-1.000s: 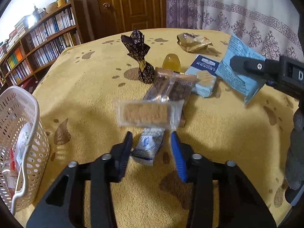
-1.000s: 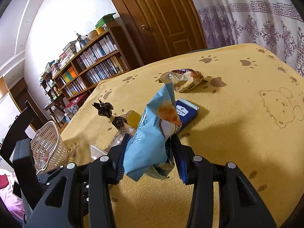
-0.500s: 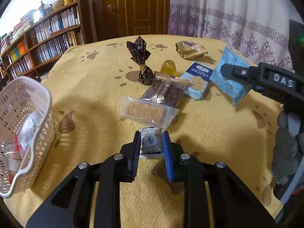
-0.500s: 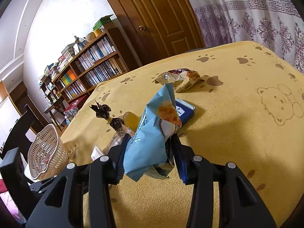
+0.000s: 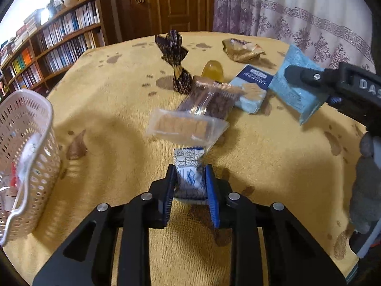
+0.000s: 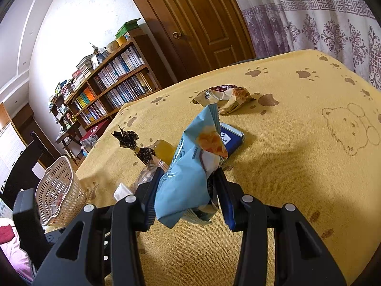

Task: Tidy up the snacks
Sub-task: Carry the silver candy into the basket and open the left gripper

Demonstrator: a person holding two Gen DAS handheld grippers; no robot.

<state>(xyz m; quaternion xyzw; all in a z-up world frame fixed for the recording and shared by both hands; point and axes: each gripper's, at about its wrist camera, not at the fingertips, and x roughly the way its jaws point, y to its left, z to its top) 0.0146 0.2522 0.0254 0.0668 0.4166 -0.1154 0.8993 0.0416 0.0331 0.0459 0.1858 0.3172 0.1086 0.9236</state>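
My left gripper [image 5: 190, 183] is shut on a small white-and-blue snack packet [image 5: 189, 170] that rests on the yellow cloth. Just beyond it lie a clear cracker pack [image 5: 183, 126] and a dark bar in clear wrap [image 5: 209, 100]. My right gripper [image 6: 187, 186] is shut on a light blue snack bag [image 6: 190, 166], held above the table; the same bag [image 5: 295, 88] shows at the right of the left wrist view. A white perforated basket [image 5: 26, 147], [image 6: 59, 190] with a few items inside stands at the table's left.
Farther back on the cloth sit a black-and-gold twisted wrapper [image 5: 176, 59], an amber jelly cup [image 5: 212, 70], a blue biscuit box [image 5: 253, 87] and a crumpled tan bag [image 5: 240, 50]. A gloved hand [image 5: 366, 183] is at the right edge. Bookshelves [image 6: 112, 83], door and curtain lie beyond.
My left gripper moved forward and down over the small packet and went from open to shut on it. The right gripper kept holding the blue bag almost still.
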